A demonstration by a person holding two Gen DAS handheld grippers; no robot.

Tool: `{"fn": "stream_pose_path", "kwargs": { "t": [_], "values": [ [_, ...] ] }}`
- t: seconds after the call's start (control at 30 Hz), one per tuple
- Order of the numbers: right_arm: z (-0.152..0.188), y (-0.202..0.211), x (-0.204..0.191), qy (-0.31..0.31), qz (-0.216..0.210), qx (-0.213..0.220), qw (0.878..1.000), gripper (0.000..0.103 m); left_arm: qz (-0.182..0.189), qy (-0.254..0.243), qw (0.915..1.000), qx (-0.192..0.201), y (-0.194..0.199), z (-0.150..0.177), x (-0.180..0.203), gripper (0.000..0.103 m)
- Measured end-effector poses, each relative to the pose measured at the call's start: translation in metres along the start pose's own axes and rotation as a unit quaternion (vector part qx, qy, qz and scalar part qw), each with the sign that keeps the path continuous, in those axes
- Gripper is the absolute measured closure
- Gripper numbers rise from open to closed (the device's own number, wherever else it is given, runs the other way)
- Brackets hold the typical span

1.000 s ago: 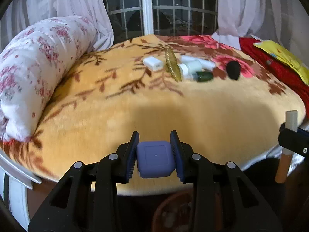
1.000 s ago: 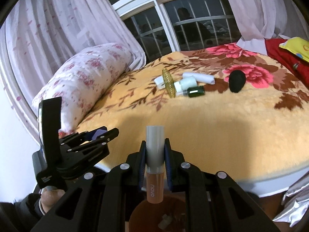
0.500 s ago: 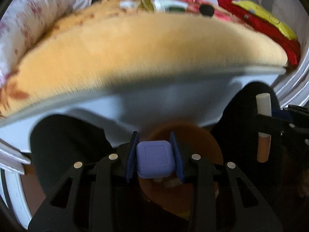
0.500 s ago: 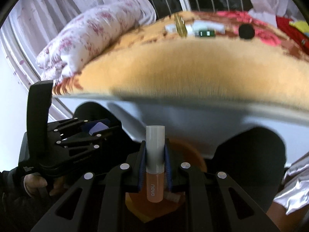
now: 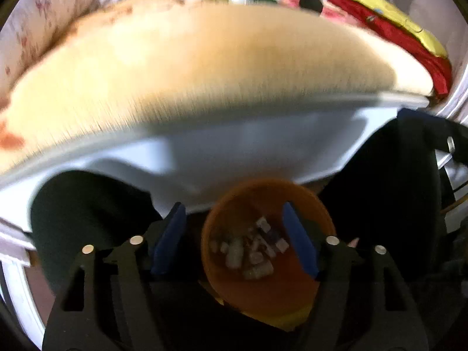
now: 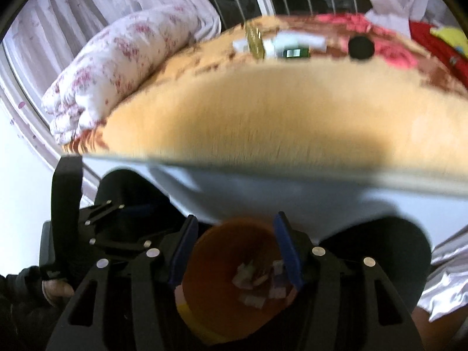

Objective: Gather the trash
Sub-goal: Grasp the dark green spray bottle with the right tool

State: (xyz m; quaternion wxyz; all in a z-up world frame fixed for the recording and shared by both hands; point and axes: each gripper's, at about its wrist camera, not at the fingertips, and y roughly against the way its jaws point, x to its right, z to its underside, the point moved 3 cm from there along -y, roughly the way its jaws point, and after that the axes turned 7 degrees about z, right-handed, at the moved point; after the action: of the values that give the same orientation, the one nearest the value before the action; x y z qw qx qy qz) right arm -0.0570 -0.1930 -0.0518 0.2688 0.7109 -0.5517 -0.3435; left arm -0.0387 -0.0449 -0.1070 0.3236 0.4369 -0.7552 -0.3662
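My left gripper (image 5: 232, 204) hangs over an orange bin (image 5: 278, 292) on the floor by the bed, its jaws opening with nothing between them. Several pale scraps of trash (image 5: 251, 251) lie in the bin. My right gripper (image 6: 235, 216) points down at the same bin (image 6: 210, 278), its jaws also opening and holding nothing. More trash lies far back on the bed: a gold comb-like piece (image 6: 254, 41), a green bottle (image 6: 295, 52), white pieces (image 6: 304, 39) and a black round thing (image 6: 361, 47).
The bed's orange flowered blanket (image 6: 263, 117) and white edge (image 5: 234, 152) overhang just behind the bin. A floral pillow (image 6: 117, 67) lies at the left, red and yellow cloth (image 5: 395, 29) at the right. A hand (image 6: 55, 289) holds the left gripper's black frame (image 6: 102, 228).
Both grippers tipped down from the bed to the bin and opened. The purple square piece has left the left jaws and the tube has left the right jaws.
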Motion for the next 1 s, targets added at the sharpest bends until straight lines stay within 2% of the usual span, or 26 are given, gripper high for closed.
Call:
{"fn": "stream_pose_path", "kwargs": {
  "t": [0.23, 0.37, 0.53, 0.7, 0.87, 1.0],
  "values": [
    [-0.073, -0.007, 0.020, 0.010, 0.040, 0.051, 0.998, 0.045, -0.002, -0.001, 0.9984, 0.056, 0.022, -0.035, -0.012, 0.031],
    [-0.128, -0.035, 0.031, 0.059, 0.066, 0.058, 0.994, 0.041, 0.014, 0.015, 0.9966, 0.080, 0.027, -0.059, -0.020, 0.031],
    [-0.194, -0.096, 0.038, 0.155, 0.089, 0.027, 0.984, 0.041, 0.034, 0.030, 0.9936, 0.104, 0.030, -0.091, -0.030, 0.031],
    [-0.239, -0.151, 0.045, 0.216, 0.079, -0.015, 0.973, 0.040, 0.051, 0.026, 0.9912, 0.119, 0.032, -0.117, -0.035, 0.031],
    [-0.250, -0.191, 0.041, 0.247, 0.034, -0.079, 0.965, 0.036, 0.054, 0.024, 0.9919, 0.113, 0.021, -0.131, -0.040, 0.031],
    [-0.242, -0.198, 0.036, 0.262, 0.043, -0.127, 0.956, 0.053, 0.062, 0.024, 0.9927, 0.100, 0.010, -0.136, -0.046, 0.031]
  ]
}}
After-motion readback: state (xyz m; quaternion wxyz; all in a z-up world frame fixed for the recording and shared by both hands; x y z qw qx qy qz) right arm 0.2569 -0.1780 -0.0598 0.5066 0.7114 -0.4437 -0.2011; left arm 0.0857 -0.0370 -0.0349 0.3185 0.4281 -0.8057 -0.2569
